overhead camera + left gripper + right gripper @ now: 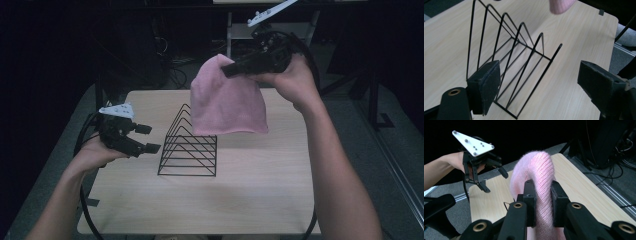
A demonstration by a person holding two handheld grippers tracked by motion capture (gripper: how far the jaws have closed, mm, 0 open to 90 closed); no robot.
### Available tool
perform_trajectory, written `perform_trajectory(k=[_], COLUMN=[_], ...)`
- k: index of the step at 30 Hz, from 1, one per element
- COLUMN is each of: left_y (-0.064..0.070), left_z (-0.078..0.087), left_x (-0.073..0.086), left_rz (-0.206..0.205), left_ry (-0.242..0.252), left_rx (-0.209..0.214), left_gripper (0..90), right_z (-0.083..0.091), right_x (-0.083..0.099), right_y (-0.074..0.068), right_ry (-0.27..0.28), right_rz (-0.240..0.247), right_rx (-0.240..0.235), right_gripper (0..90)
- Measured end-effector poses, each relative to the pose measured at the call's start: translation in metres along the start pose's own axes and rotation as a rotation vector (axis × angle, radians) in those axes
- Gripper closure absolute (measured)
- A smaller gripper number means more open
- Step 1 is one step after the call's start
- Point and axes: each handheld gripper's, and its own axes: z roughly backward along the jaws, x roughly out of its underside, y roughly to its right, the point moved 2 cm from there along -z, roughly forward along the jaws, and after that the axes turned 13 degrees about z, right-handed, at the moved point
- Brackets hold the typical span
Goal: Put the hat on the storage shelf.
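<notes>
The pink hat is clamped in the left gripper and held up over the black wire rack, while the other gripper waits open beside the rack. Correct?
Not quite: the right gripper clamps the pink hat, as the right gripper view shows. The rest holds: in the high view the hat hangs over the black wire rack, and the left gripper waits open beside it.

We hold our right tool (235,67) raised high, jaws clamped shut; our left tool (147,138) sits low at the left, jaws spread wide.
</notes>
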Motion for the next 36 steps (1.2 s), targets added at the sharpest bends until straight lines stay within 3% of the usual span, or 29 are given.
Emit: perform_trajectory(k=[9,18,21,27,28,29,30,32,36], left_y=[0.004,0.003,0.006,0.006,0.005,0.003,0.003,0.001,-0.004], left_z=[0.003,0.004,0.006,0.009,0.01,0.013,0.013,0.017,0.021], left_x=[-0.012,-0.017,-0.018,-0.019,-0.018,-0.017,-0.017,-0.016,-0.018], left_rz=[-0.02,-0.03,-0.038,-0.042,-0.038,-0.031,-0.031,-0.016,-0.008], left_ry=[-0.001,0.005,0.026,0.028,0.028,0.032,0.032,0.04,0.035], left_rx=[0.005,0.012,0.063,0.042,0.042,0.077,0.077,0.124,0.129], left_gripper=[20.3,22.6,23.1,26.2,27.9,33.2,36.5,39.3,47.7], right_z=[-0.019,-0.037,-0.043,-0.056,-0.058,-0.062,-0.062,-0.065,-0.071], right_x=[-0.015,-0.034,-0.04,-0.05,-0.051,-0.053,-0.053,-0.055,-0.059], right_y=[0.0,-0.009,-0.013,-0.02,-0.021,-0.024,-0.024,-0.026,-0.029], right_ry=[0.014,0.031,0.038,0.052,0.052,0.055,0.055,0.06,0.061], right_rz=[0.019,0.06,0.073,0.094,0.097,0.095,0.095,0.107,0.119], right_rx=[-0.04,-0.075,-0.09,-0.119,-0.121,-0.129,-0.129,-0.136,-0.147], right_gripper=[77.7,77.7,77.7,77.6,77.6,77.7,77.7,77.6,77.7])
